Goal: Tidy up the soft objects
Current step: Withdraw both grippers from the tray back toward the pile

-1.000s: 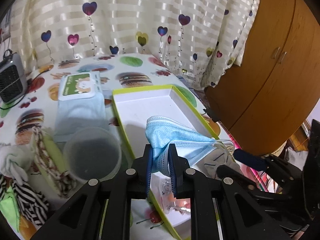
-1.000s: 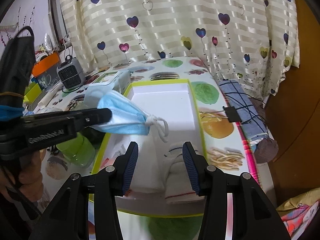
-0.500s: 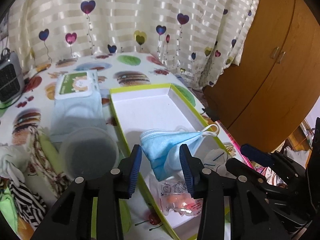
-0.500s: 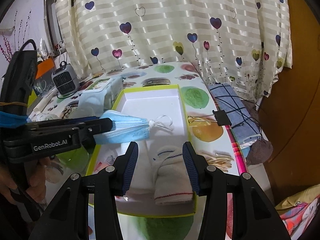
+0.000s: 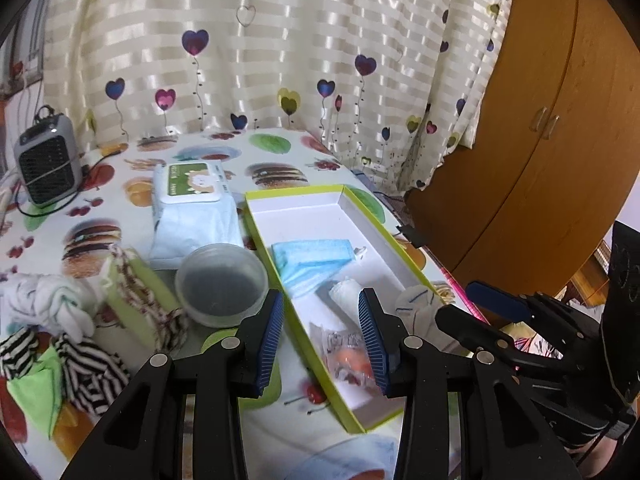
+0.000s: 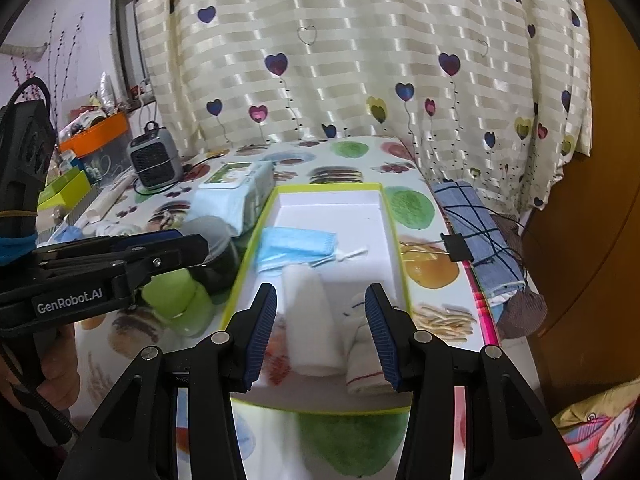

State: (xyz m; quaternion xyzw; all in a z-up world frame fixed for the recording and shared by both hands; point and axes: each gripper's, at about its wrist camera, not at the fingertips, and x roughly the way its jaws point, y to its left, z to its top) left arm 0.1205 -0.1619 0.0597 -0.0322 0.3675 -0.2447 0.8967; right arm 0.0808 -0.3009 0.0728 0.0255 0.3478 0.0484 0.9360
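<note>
I see a striped cream curtain [image 5: 280, 60] with heart balloons at twelve o'clock, a wooden wardrobe [image 5: 560, 140] at three o'clock, a fruit-and-burger tablecloth [image 5: 120, 216] below, soft daylight through the fabric

A pleated blue non-woven face mask [image 5: 310, 256] lies matt in the smooth white card box with lime-green rim [image 5: 294, 194]; the striped cream curtain [image 5: 280, 40] is satiny, the brown wooden wardrobe [image 5: 560, 120] semi-glossy.

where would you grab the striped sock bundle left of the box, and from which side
Take the black-and-white striped sock bundle by its raised crumpled middle, from above, with the left claw, whose jaws are open and empty. It lies limp on the table, so there is no firm edge. Keep clear of the white cloth and green cloth touching it.
</note>
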